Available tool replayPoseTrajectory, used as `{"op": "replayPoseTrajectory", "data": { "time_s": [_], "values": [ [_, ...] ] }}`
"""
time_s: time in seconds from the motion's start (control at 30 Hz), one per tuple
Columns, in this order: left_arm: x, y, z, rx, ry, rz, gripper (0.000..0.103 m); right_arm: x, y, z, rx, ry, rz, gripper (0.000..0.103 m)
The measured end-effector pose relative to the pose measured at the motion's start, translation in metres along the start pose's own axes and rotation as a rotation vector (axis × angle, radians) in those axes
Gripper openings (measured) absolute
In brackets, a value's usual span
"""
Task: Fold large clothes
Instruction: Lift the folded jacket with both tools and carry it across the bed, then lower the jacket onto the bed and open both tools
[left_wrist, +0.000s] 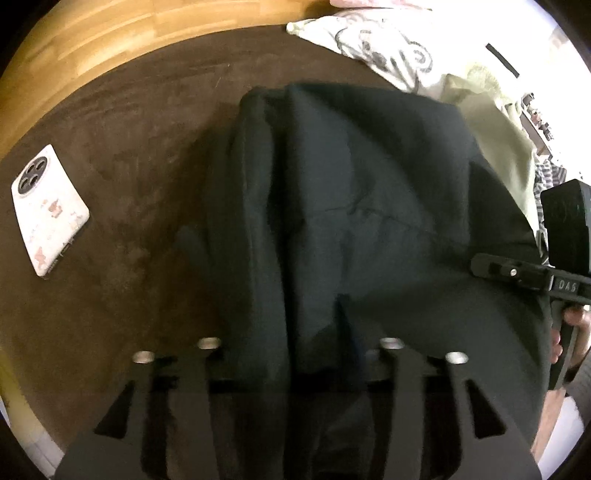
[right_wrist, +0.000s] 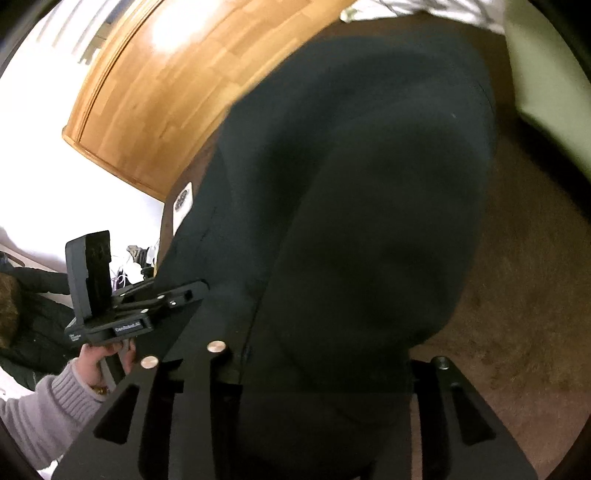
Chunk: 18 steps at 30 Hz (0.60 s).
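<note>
A large black garment (left_wrist: 351, 206) lies partly folded on a brown bed cover (left_wrist: 129, 184). My left gripper (left_wrist: 295, 354) is at the garment's near edge, and cloth fills the space between its fingers. The right gripper (left_wrist: 491, 269) shows at the garment's right edge in the left wrist view. In the right wrist view the garment (right_wrist: 351, 184) hangs lifted and blurred, and its edge fills my right gripper (right_wrist: 317, 373). The left gripper (right_wrist: 192, 295) shows at the garment's left edge there.
A white phone (left_wrist: 48, 210) lies on the brown cover to the left. Patterned pale bedding (left_wrist: 388, 40) and a pale green cloth (left_wrist: 495, 125) lie beyond the garment. A wooden bed frame (left_wrist: 110, 33) borders the far side.
</note>
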<state>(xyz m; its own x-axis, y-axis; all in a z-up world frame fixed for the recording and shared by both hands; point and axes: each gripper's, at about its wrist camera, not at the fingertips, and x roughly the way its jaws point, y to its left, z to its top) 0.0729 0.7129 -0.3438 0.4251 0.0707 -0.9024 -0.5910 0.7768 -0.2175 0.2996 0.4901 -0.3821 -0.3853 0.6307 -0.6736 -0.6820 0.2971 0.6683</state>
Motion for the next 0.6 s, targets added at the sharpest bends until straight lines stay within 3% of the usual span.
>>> {"op": "replayPoseTrajectory", "data": {
  "time_s": [0.03, 0.33, 0.4, 0.47, 0.6],
  "values": [
    [0.002, 0.004, -0.001, -0.010, -0.002, -0.009, 0.066, 0.001, -0.003, -0.001, 0.000, 0.005, -0.001, 0.040],
    [0.008, 0.010, -0.003, -0.028, -0.014, -0.007, 0.082, 0.024, 0.011, 0.017, -0.001, -0.007, -0.057, 0.057],
    [0.007, 0.009, -0.003, -0.011, -0.012, 0.013, 0.091, 0.024, 0.012, 0.019, -0.002, -0.002, -0.092, 0.073],
    [0.005, 0.005, -0.003, 0.011, -0.016, 0.029, 0.097, 0.026, 0.019, 0.022, -0.016, -0.001, -0.119, 0.080],
    [-0.002, 0.001, -0.007, 0.014, -0.022, 0.049, 0.096, 0.025, 0.031, 0.020, -0.044, 0.007, -0.192, 0.096]
  ]
}}
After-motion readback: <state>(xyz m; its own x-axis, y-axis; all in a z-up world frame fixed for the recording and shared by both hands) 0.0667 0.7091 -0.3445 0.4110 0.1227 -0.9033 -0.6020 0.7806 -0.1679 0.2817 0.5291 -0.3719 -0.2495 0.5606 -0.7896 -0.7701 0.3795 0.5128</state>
